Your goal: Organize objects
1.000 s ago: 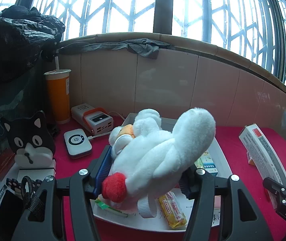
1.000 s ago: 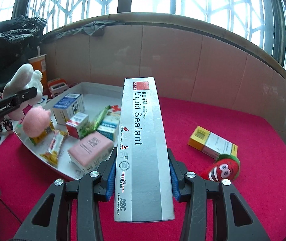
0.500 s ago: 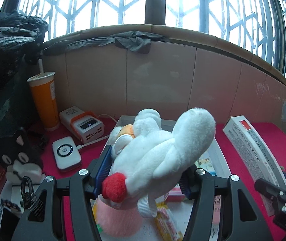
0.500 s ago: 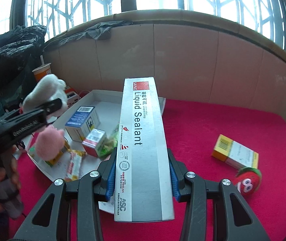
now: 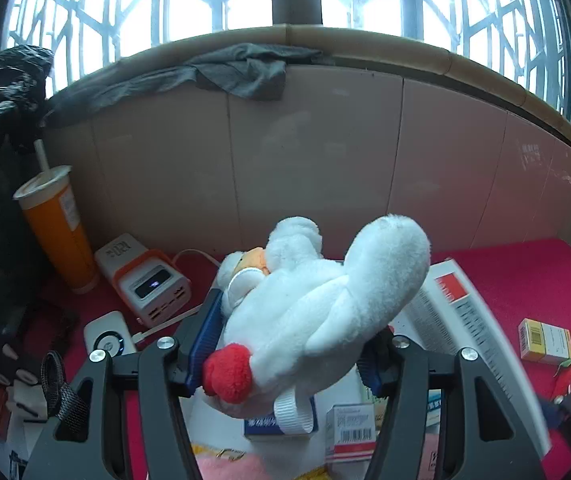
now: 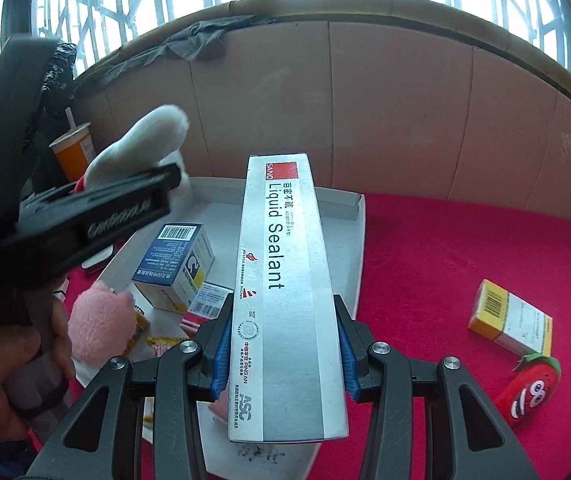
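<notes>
1. Two views, first the left wrist one: the left gripper (image 5: 289,354) pinches a white plush toy with a red pom-pom (image 5: 317,312) between its blue pads, held in the air over the white shallow cardboard tray (image 5: 213,416). Small boxes lie in the tray just under the toy. An orange paper cup with a straw (image 5: 55,232) and a white-orange power bank (image 5: 147,280) stand at the left, outside the tray.
2. For this step I judge it good to lower the toy over a free part of the tray and release only when it rests, because soft plush can roll.
3. Right wrist view: the right gripper (image 6: 283,348) is pressed on both long sides of a long silver "Liquid Sealant" box (image 6: 283,292), which points forward above the tray (image 6: 359,240). A pink plush item (image 6: 99,320) and a blue-white box (image 6: 173,264) lie in the tray.
4. This long box should probably go flat along the tray's free right side, away from the left gripper (image 6: 89,216) close by.
5. A yellow-white box (image 6: 511,320) and a red strawberry toy (image 6: 529,388) wait on the red cloth (image 6: 445,264).
</notes>
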